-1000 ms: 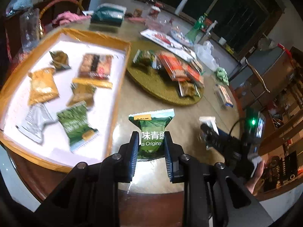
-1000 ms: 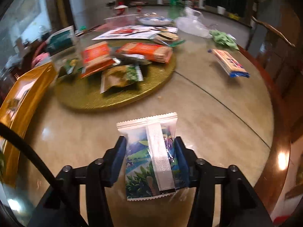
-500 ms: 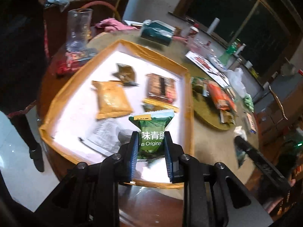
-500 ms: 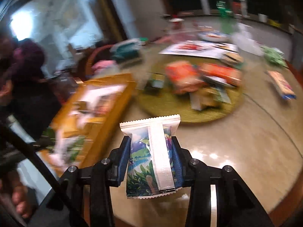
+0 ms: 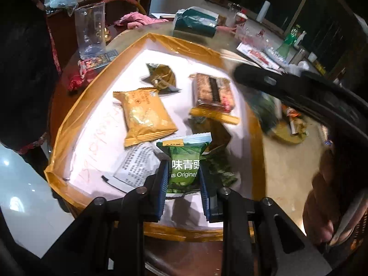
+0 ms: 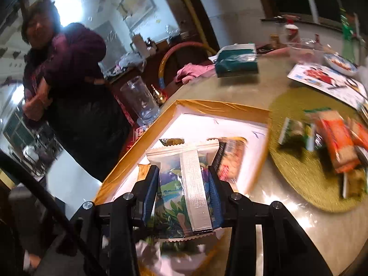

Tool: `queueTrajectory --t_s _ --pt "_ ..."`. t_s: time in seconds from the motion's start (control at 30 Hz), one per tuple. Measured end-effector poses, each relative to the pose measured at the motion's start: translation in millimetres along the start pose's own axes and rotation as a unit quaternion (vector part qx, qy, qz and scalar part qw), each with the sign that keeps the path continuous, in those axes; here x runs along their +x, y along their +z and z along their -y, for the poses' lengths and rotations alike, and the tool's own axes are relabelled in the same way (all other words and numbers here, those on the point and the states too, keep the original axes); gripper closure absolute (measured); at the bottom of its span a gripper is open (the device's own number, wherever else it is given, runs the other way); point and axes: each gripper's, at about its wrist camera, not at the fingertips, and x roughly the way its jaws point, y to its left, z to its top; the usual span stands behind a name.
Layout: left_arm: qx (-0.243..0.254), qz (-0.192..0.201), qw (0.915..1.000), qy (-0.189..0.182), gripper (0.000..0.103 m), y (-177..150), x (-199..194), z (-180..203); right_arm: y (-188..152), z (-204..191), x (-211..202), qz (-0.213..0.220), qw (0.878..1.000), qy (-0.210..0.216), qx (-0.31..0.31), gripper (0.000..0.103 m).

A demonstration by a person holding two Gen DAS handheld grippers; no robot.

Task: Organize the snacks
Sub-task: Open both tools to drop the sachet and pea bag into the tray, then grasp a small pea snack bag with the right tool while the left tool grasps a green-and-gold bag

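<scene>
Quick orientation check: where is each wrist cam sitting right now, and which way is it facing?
Left wrist: rides behind the left gripper, looking down into the tray; jaws clamp a green packet; a hand shows right.
Right wrist: behind the right gripper, facing the tray's near corner and a gold mat; jaws clamp a landscape-print packet.
Shared: tray, glass.

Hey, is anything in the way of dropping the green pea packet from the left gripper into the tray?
Not blocked, but crowded: the green pea packet hangs above the tray, directly over a white sachet and another green packet, so it would likely land on those.
</scene>
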Motion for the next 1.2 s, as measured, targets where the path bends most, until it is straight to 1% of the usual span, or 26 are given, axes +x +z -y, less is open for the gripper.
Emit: queueTrajectory --t_s 0.13,0.2,0.3,0.33,0.37,0.4,0.43,0.47,0.53,0.63,0.73,0.77,0.8,0.87,1.0,1.07,1.1,1.2 --pt "-0.01 -0.011 0.9999 0.0 0.075 -1 4 -10 0 -3 29 -0.03 0.999 -0.006 -0.011 0.062" --pt "-0.011 -0.012 0.9999 0.003 0.075 -1 5 -12 -2 3 38 -0.044 0.999 -0.007 -0.002 0.061" --pt "-0.016 -0.015 0.9998 0.002 0.075 -2 7 -15 -5 11 47 -0.061 0.998 0.005 0.018 0.058" --pt "-0.019 -0.015 0.9997 -0.001 0.071 -1 6 -16 -6 13 47 -0.063 0.998 0.005 0.024 0.054" --pt "-0.022 -0.015 0.9996 -0.004 0.061 -1 5 -16 -7 14 47 -0.063 0.998 0.003 0.031 0.053" --pt "-0.022 -0.01 0.9997 -0.003 0.054 -2 2 -15 -8 16 45 -0.061 0.997 0.0 0.039 0.053" --pt "-0.02 -0.002 0.9998 0.0 0.041 -2 -1 -14 -9 17 43 -0.059 0.997 0.001 0.043 0.05" --pt "-0.016 0.013 0.9998 0.003 0.035 -4 -7 -12 -9 18 39 -0.057 0.997 0.006 0.046 0.049" --pt "-0.009 0.03 0.9995 0.009 0.033 -5 -14 -7 -6 18 29 -0.046 0.998 0.015 0.046 0.048" --pt "-0.002 0.053 0.9986 0.005 0.032 -5 -28 2 -6 20 3 -0.021 0.998 0.027 0.055 0.04" --pt "0.005 0.083 0.9966 0.001 0.021 -5 -41 14 -9 27 -27 0.001 0.997 0.053 0.063 0.037" --pt "0.01 0.089 0.996 -0.002 0.02 -5 -44 19 -10 29 -34 0.007 0.996 0.057 0.063 0.035" --pt "0.021 0.091 0.9956 -0.008 0.02 -4 -47 28 -12 34 -47 0.017 0.996 0.059 0.063 0.034" --pt "0.03 0.089 0.9954 -0.019 0.02 -4 -49 39 -18 44 -64 0.028 0.996 0.053 0.069 0.027" --pt "0.051 0.085 0.9933 -0.06 0.019 -7 -48 69 -37 82 -97 0.049 0.992 0.019 0.115 0.027" --pt "0.057 0.078 0.9932 -0.065 0.019 -7 -45 80 -47 102 -112 0.055 0.991 0.002 0.119 0.027" --pt "0.064 0.069 0.9932 -0.07 0.019 -7 -41 89 -53 116 -118 0.053 0.991 -0.005 0.125 0.027" --pt "0.078 0.06 0.992 -0.079 0.019 -7 -36 107 -67 152 -131 0.049 0.986 -0.009 0.161 0.027"
